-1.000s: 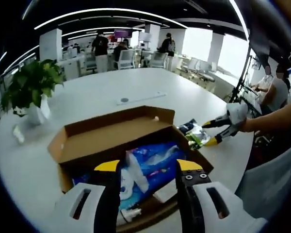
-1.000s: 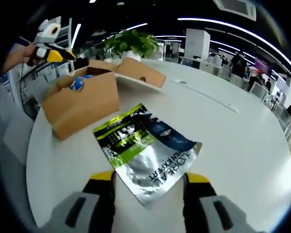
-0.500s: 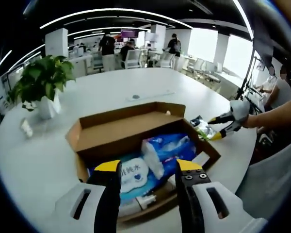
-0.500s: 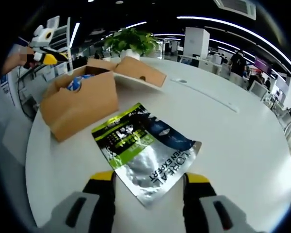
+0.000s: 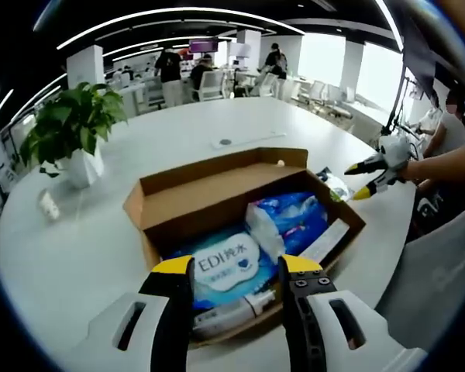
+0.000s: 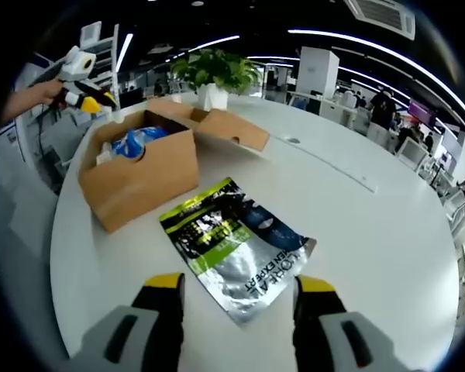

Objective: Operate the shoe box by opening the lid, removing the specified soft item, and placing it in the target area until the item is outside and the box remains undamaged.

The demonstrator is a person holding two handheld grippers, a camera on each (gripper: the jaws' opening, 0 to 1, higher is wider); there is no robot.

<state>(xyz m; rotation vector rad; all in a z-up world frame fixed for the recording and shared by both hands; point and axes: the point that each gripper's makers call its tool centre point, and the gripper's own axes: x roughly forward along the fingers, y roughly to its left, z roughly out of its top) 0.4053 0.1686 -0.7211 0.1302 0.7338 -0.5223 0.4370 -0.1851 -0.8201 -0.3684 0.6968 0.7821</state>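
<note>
The box [image 5: 240, 209] stood open on the table [image 6: 387, 225], its near wall partly hidden behind my left gripper [image 5: 236, 267], which was spread wide and empty. The pouch [image 6: 236, 248] lay flat just beside the box, bare table all round. My right gripper [image 6: 236, 285], spread and empty, had drawn back from it.

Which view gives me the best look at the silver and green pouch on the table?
The right gripper view: the pouch lies flat and whole on the white table, just ahead of the open jaws. The left gripper view shows a sliver of it past the shoe box.
</note>
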